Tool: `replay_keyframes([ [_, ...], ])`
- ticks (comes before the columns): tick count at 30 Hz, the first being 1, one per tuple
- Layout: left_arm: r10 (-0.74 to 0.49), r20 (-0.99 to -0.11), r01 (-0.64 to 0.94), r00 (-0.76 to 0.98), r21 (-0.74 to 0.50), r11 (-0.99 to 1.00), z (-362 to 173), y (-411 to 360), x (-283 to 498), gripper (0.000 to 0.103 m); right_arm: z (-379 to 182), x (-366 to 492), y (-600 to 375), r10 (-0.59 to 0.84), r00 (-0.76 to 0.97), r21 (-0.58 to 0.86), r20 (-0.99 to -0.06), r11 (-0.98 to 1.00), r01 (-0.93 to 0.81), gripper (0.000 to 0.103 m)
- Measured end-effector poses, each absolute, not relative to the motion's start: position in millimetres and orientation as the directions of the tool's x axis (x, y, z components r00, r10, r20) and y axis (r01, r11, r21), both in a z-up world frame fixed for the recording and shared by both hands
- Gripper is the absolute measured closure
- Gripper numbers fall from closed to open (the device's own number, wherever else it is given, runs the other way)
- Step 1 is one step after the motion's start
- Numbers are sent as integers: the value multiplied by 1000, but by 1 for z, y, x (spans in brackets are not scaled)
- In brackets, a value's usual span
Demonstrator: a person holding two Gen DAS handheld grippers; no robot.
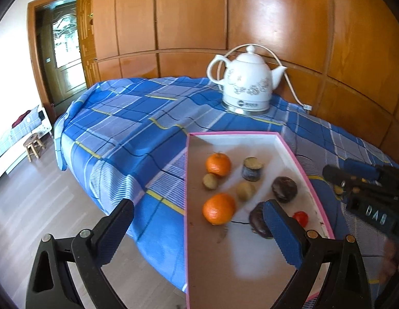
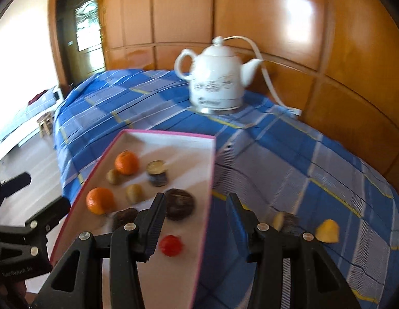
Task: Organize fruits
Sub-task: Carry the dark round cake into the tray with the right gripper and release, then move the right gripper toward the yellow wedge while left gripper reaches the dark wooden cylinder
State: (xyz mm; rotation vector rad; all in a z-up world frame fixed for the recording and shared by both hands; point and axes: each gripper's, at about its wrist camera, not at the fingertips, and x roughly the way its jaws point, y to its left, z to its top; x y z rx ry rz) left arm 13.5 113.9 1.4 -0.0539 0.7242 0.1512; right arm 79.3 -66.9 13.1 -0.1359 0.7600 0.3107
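Both grippers hang over the near end of the pink-rimmed tray (image 1: pixel 306 177), which lies on the blue checked cloth (image 1: pixel 127 126) covering the surface, toward its near edge.

My left gripper (image 1: pixel 199 229): fingers wide apart, nothing between them; one finger over the floor beyond the cloth's left edge, the other over the tray's near end. My right gripper (image 2: pixel 197 221): fingers partly open, empty, straddling the tray's right rim.

In the tray, seemingly sorted in loose pairs: two oranges (image 1: pixel 218 164) along the left wall, two small brownish fruits (image 1: pixel 210 180) beside them, two dark round fruits (image 1: pixel 284 189) toward the right wall, a cut dark-skinned stub (image 1: pixel 252 168) at centre, a small red fruit (image 2: pixel 171 245) at the near end.

Still out on the cloth, right of the tray near the near edge: a yellow piece (image 2: pixel 327 231) and a blurred dark-and-yellow piece (image 2: pixel 285 221). I judge these are the remaining pickups, hence the right gripper's position.

White ceramic kettle (image 1: pixel 247 83) at the far edge, corded. Its base label is unreadable. Raised letters "DAB" are visible on the right gripper body.
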Motion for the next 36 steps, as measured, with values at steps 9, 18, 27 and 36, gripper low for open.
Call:
replay_keyframes([
  [9,81,-660,-90,747,20,996,5,88,15,2,30,78,-101,167,734,-13,-659,972,-234,55],
  [18,58,-653,-47,755,35,998,11,70,16,1,41,66,-119,126,780,-42,-613,981,-191,55],
  [27,-2,-653,35,758,37,999,15,45,20,1,48,58,-161,36,814,-28,-580,998,-65,54],
  [36,-69,-653,124,754,39,992,18,16,24,1,48,57,-190,-14,814,-11,-580,1000,9,55],
])
